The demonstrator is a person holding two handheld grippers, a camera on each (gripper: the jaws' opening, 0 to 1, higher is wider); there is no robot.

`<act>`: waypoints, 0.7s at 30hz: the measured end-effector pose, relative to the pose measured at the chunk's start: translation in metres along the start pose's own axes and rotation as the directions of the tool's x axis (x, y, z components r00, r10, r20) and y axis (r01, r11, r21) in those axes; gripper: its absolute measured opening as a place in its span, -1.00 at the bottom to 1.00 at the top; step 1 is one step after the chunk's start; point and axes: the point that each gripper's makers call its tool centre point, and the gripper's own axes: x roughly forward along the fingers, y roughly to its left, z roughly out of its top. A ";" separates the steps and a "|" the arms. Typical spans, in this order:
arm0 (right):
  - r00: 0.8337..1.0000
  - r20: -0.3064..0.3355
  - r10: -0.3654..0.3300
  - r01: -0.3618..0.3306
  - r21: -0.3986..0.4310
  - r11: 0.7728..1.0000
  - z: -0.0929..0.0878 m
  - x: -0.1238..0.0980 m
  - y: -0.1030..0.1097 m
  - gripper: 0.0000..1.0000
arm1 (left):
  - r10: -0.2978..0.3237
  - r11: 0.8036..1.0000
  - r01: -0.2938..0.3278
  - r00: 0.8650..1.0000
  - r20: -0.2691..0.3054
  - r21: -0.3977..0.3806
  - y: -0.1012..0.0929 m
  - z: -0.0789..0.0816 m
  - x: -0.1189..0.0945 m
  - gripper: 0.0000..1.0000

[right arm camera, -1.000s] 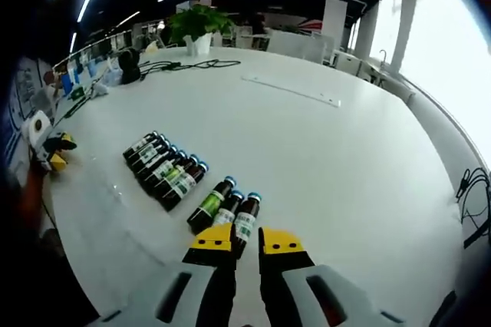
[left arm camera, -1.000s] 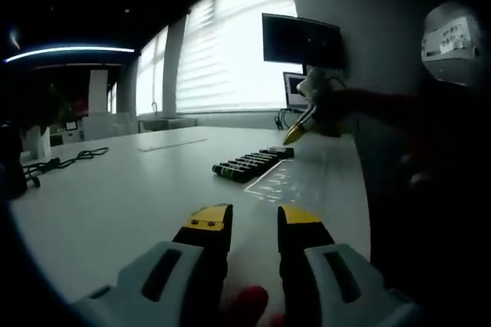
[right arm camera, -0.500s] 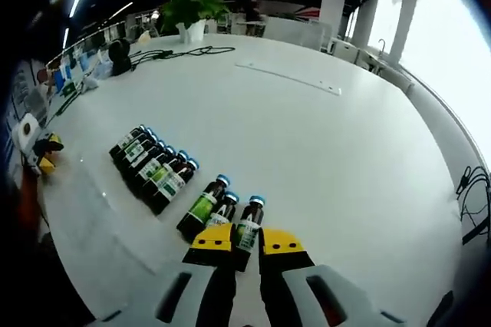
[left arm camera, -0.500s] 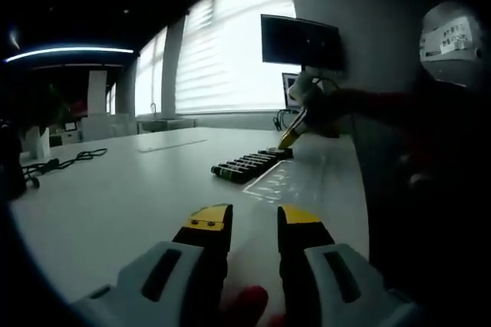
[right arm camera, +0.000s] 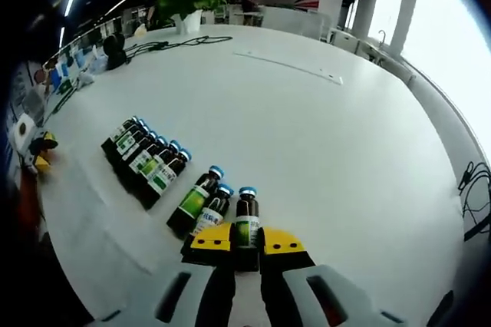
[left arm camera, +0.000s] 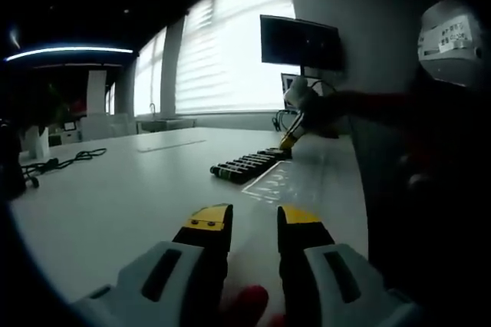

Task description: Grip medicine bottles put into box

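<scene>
Your left gripper (left arm camera: pixel 253 223) hovers low over the white tabletop (left arm camera: pixel 115 196), its yellow-tipped jaws a small gap apart and holding nothing; the row of dark glass medicine bottles (left arm camera: pixel 249 164) lies well ahead of those jaws, slightly to their right. In the right gripper view, the tight row of dark bottles with blue caps and green labels (right arm camera: pixel 142 161) lies ahead and to the left of your right gripper (right arm camera: pixel 245 239). Two loose bottles (right arm camera: pixel 201 203) lie just left of the jaw line, the nearer one touching or almost touching the left jaw. One dark blue-capped bottle (right arm camera: pixel 246 218) lies between the jaws with its cap pointing away. Whether they have closed on it I cannot tell. Risks, as I judge them: closing off-centre could roll the round bottle out, and the left jaw could nudge its neighbour. I cannot make out the box, so the drop point stays unconfirmed.
</scene>
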 end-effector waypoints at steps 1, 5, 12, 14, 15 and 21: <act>1.000 0.001 0.006 -0.006 0.003 1.000 0.000 0.000 -0.001 -0.85 | 0.004 1.000 -0.004 1.000 -0.002 -0.002 0.001 0.000 0.000 -0.65; 1.000 0.004 0.021 -0.021 0.029 0.999 0.000 0.001 -0.001 -0.85 | 0.008 1.000 -0.008 1.000 -0.002 0.001 0.001 0.000 0.000 -0.65; 0.999 0.035 0.025 -0.026 0.027 0.999 0.001 0.001 0.001 -0.85 | 0.010 1.000 -0.010 1.000 -0.001 -0.003 0.002 0.000 -0.001 -0.65; 0.998 0.051 0.020 -0.022 0.038 0.999 0.002 0.002 0.000 -0.85 | 0.007 1.000 -0.007 1.000 0.001 0.001 0.001 0.000 -0.001 -0.65; 0.998 0.055 0.020 -0.022 0.039 0.999 0.002 0.002 0.000 -0.85 | 0.005 1.000 -0.005 1.000 0.003 0.002 0.000 0.001 -0.001 -0.65; 0.999 0.051 0.018 -0.020 0.043 0.999 0.002 0.002 -0.001 -0.85 | 0.003 1.000 -0.003 1.000 0.004 0.001 0.000 0.001 -0.001 -0.65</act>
